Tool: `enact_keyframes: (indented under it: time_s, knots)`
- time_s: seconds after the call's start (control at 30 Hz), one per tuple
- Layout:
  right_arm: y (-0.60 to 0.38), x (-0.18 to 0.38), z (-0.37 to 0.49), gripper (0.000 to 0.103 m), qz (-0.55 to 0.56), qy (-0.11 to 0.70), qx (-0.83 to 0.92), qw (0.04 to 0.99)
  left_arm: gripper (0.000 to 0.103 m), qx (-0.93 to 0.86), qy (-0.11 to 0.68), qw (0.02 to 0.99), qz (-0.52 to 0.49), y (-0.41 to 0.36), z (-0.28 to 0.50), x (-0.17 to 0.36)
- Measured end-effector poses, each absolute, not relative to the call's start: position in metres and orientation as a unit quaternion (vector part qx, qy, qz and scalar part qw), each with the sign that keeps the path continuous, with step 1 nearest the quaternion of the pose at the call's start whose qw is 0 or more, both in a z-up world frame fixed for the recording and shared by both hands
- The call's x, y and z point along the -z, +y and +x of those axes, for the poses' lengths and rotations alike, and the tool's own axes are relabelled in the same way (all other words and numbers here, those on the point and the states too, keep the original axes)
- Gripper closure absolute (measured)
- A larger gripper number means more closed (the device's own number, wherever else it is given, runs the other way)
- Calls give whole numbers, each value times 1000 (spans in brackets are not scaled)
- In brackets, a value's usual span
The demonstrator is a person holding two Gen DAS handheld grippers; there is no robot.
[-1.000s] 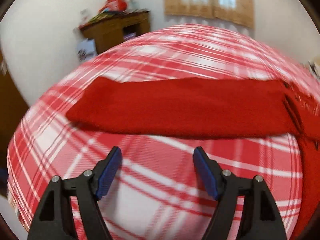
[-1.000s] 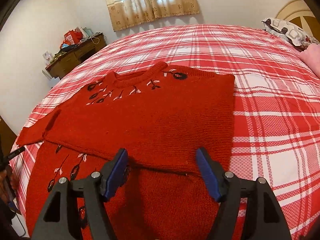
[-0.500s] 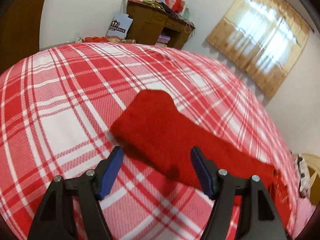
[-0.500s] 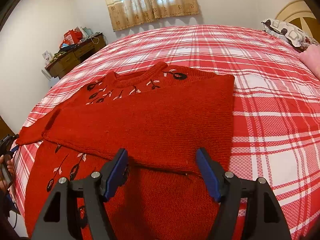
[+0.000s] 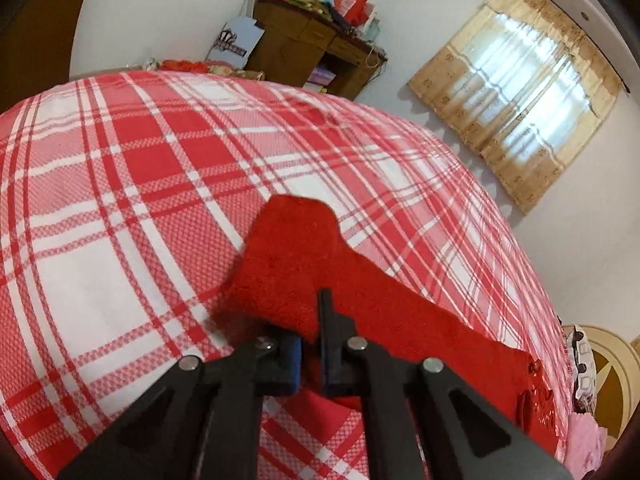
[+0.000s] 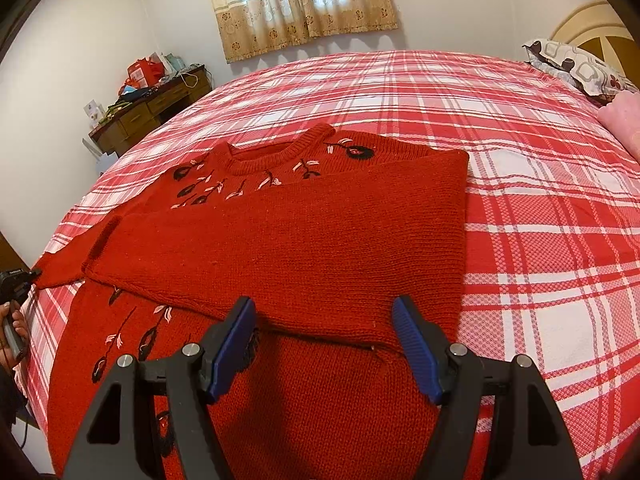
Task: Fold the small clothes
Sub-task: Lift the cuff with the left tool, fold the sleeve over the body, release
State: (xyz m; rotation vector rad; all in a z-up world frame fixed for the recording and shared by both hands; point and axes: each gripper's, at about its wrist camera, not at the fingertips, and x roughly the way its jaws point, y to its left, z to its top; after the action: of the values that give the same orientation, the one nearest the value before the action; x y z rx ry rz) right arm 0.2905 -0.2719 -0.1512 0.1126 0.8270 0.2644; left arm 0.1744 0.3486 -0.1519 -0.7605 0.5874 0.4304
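Note:
A red knit sweater [image 6: 304, 240] with black and pink embroidery lies on the plaid bed, its right sleeve folded across the chest. Its left sleeve [image 5: 296, 256] stretches out flat over the bedspread. My left gripper [image 5: 310, 332] has its jaws closing down to shut on that sleeve's near edge by the cuff, with the knit pinched between the pads. From the right wrist view this gripper [image 6: 16, 280] shows at the far left, at the sleeve's tip [image 6: 60, 268], held by a hand [image 6: 10, 320]. My right gripper [image 6: 324, 308] hovers open over the sweater's lower body, holding nothing.
The red and white plaid bedspread [image 6: 540, 240] covers the whole bed. A wooden desk [image 5: 316, 48] piled with things stands by the wall beyond the bed's edge. A patterned pillow [image 6: 580, 68] and pink cloth [image 6: 624, 120] lie at the headboard end.
My left gripper swung round to the sleeve's cuff end, moved in and shut on its edge. The right gripper and the sweater's body stayed still.

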Motion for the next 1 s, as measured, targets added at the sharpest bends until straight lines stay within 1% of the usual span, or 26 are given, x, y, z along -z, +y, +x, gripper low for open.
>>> enact_keyframes:
  time_s: [0.17, 0.3, 0.5, 0.73, 1.0]
  knots:
    - [-271, 151, 290, 31, 53, 401, -127, 906, 98, -178, 274, 878, -350, 338, 173, 134]
    - [-271, 151, 290, 31, 53, 400, -126, 906, 98, -139, 264, 893, -336, 319, 179, 108]
    - [-273, 147, 285, 31, 59, 389, -121, 911, 98, -78, 259, 913, -307, 276, 192, 69]
    - [-274, 146, 284, 31, 62, 383, -116, 914, 98, -16, 254, 921, -295, 227, 209, 35]
    - [-274, 146, 285, 30, 62, 383, -115, 915, 98, 28, 250, 922, -294, 184, 237, 10]
